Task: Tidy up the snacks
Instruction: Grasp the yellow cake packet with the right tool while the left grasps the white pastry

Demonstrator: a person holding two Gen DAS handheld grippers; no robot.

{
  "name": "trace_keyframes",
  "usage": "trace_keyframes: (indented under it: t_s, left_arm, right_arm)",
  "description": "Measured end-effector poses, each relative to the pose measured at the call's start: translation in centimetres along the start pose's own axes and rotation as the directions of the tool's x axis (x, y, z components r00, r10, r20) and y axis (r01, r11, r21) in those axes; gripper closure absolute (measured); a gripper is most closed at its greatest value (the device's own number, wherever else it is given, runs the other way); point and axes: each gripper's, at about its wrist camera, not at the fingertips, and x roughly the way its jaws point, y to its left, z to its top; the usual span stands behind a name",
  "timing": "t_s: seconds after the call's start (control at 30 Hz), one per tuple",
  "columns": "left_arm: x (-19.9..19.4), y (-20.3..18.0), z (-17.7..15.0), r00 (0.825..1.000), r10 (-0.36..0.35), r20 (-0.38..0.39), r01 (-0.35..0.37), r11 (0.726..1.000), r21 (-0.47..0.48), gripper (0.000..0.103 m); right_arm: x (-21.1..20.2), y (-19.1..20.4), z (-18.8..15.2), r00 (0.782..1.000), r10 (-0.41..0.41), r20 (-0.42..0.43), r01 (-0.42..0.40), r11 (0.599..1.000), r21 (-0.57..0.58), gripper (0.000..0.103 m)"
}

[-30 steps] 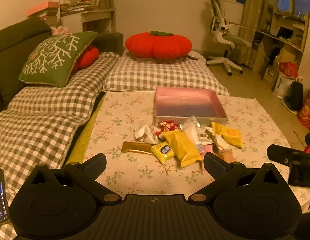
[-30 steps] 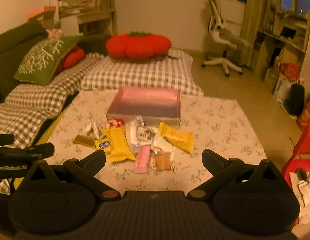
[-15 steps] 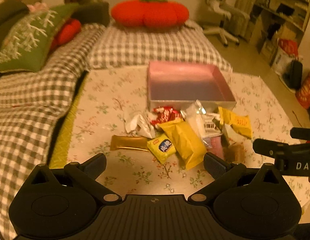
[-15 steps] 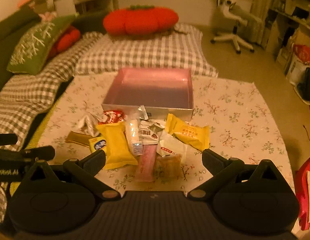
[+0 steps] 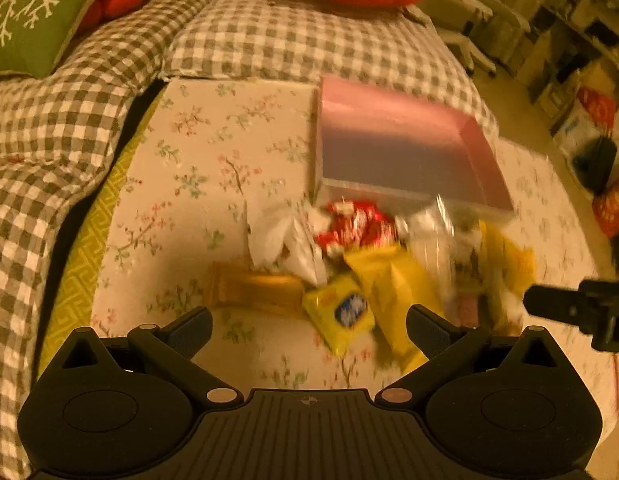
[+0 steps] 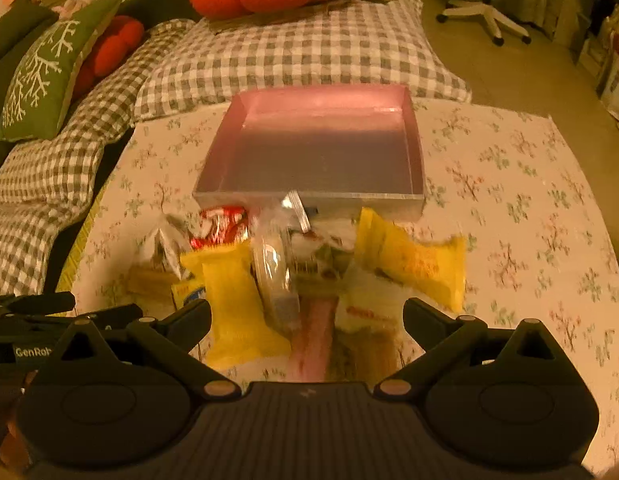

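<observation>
left gripper agape, empty | right gripper agape, empty | snack pile blurred, labels unreadable

The left wrist view looks forward and down over the low bench in a floral cloth from its near left side, close above the heap of wrapped snack packets. The right wrist view faces likewise from further right (somewhat sharper), and both share that heap, the shallow pink square box and the grey checked cushions beyond.
</observation>
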Motion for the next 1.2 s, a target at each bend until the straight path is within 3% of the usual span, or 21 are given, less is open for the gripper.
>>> trace_keyframes:
  t_s: [0.27,0.4,0.57,0.67,0.8,1.03,1.2]
  left_arm:
    - [1.5,1.1,1.5,0.999,-0.044,0.0,0.044,0.999,-0.018,0.0]
    - [2.9,2.3,1.8,0.999,0.026,0.023,-0.025,0.999,-0.038,0.0]
    - [4.2,4.7,1.7,0.998,0.045,0.041,-0.042,0.997,-0.066,0.0]
    - [5.4,5.7,1.7,0.998,0.054,0.037,-0.051,0.997,-0.065,0.0]
    - [6.3,6.6,2.0,0.999,0.029,0.044,-0.024,0.994,-0.102,0.0]
    - [8.0,5.2,2.4,0.998,-0.038,0.059,0.044,0.993,-0.108,0.0]
    - [9.9,4.1,2.3,0.998,-0.037,0.06,0.041,0.996,-0.082,0.002]
  right_arm:
    - [2.5,-0.4,2.7,0.998,0.03,-0.048,-0.029,0.999,0.02,0.001]
    - [5.2,1.3,2.3,0.982,0.126,-0.14,-0.129,0.992,-0.013,0.009]
    - [8.3,5.1,1.6,0.962,0.187,-0.2,-0.213,0.97,-0.118,0.026]
    - [10.0,6.2,0.9,0.963,0.143,-0.229,-0.182,0.97,-0.16,0.033]
    - [11.1,6.3,0.3,0.958,0.115,-0.264,-0.164,0.971,-0.171,0.064]
    - [8.8,5.4,0.2,0.966,0.144,-0.216,-0.182,0.969,-0.167,0.066]
    - [8.2,4.6,0.5,0.975,0.148,-0.167,-0.176,0.971,-0.164,0.066]
